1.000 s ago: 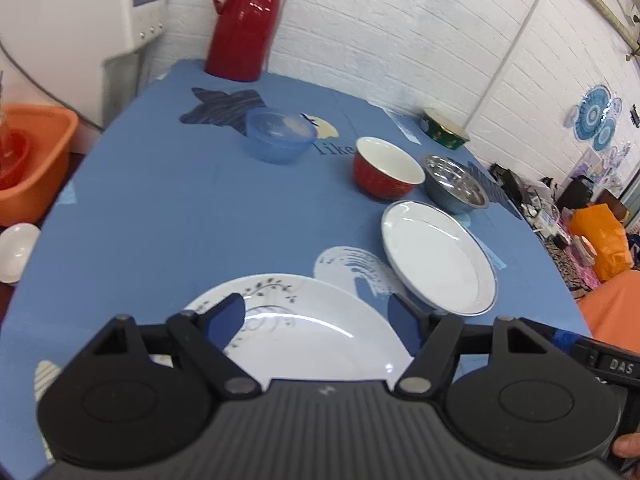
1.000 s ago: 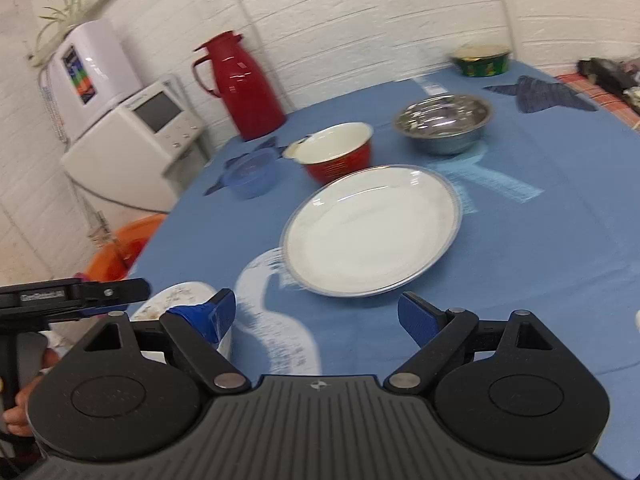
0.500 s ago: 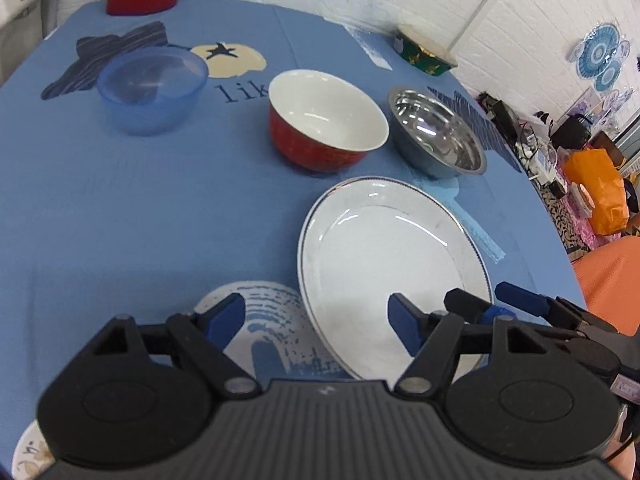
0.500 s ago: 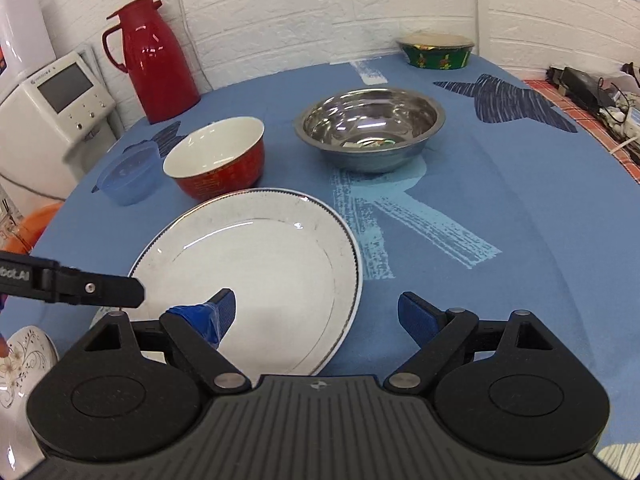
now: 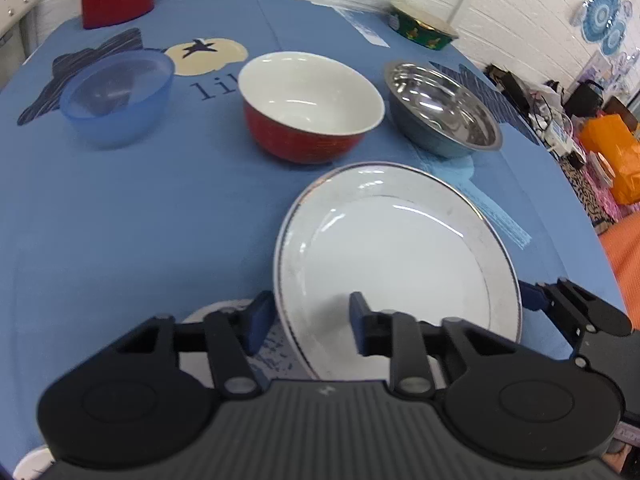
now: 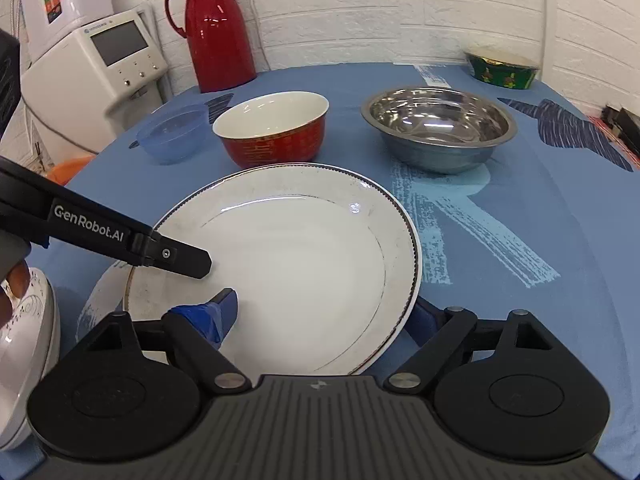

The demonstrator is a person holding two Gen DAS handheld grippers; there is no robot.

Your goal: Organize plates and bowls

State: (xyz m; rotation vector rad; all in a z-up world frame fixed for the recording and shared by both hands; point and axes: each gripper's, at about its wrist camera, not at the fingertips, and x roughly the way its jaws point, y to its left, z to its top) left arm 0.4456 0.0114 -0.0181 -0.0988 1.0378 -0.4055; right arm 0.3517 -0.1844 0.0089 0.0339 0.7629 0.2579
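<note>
Straddling the near-left rim of the white plate (image 5: 400, 256) on the blue table (image 5: 120, 216), the left gripper (image 5: 312, 320) has narrowed but not clamped; the right gripper (image 6: 320, 312) spreads wide across the plate's near edge; farther sit a red bowl (image 6: 272, 132), a steel bowl (image 6: 438, 128) and a blue bowl (image 6: 174, 132).

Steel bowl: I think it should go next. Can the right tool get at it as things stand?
Probably yes. The right tool is open, astride the near rim of the white plate, gripping nothing. The steel bowl stands just beyond the plate on bare cloth, with nothing over it.
</note>
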